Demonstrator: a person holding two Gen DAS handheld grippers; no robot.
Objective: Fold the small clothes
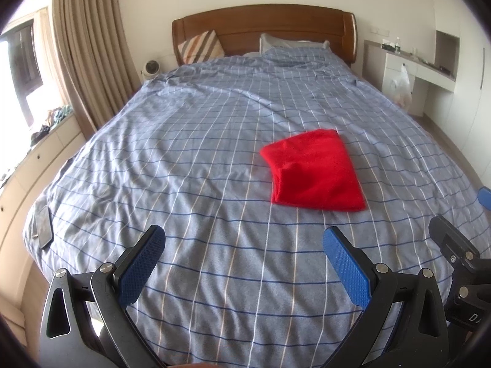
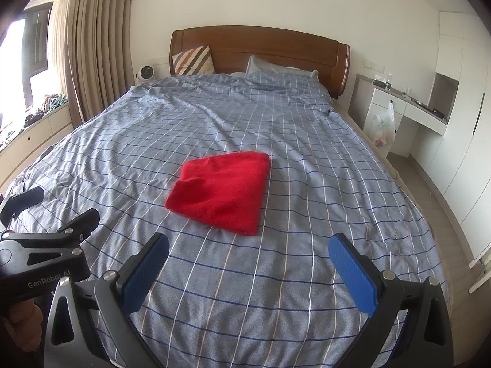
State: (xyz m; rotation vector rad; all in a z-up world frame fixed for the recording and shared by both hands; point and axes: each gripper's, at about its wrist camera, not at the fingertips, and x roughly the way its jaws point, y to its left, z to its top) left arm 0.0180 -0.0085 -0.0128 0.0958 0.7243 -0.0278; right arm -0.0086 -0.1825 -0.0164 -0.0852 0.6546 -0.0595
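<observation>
A red cloth [image 1: 316,170] lies folded into a rough rectangle on the blue checked bedspread [image 1: 199,153], ahead and to the right in the left wrist view. In the right wrist view the red cloth [image 2: 221,190] lies ahead, slightly left of centre. My left gripper [image 1: 244,239] is open and empty, held above the bed's near end, short of the cloth. My right gripper [image 2: 248,245] is open and empty, also short of the cloth. Each gripper's body shows at the edge of the other's view.
A phone [image 1: 43,225] lies on the bed's left edge. Pillows [image 1: 201,46] and a wooden headboard [image 1: 264,24] are at the far end. A low cabinet [image 1: 36,159] with clutter runs along the left, a desk [image 2: 408,107] with a hanging plastic bag [image 2: 383,125] stands at right.
</observation>
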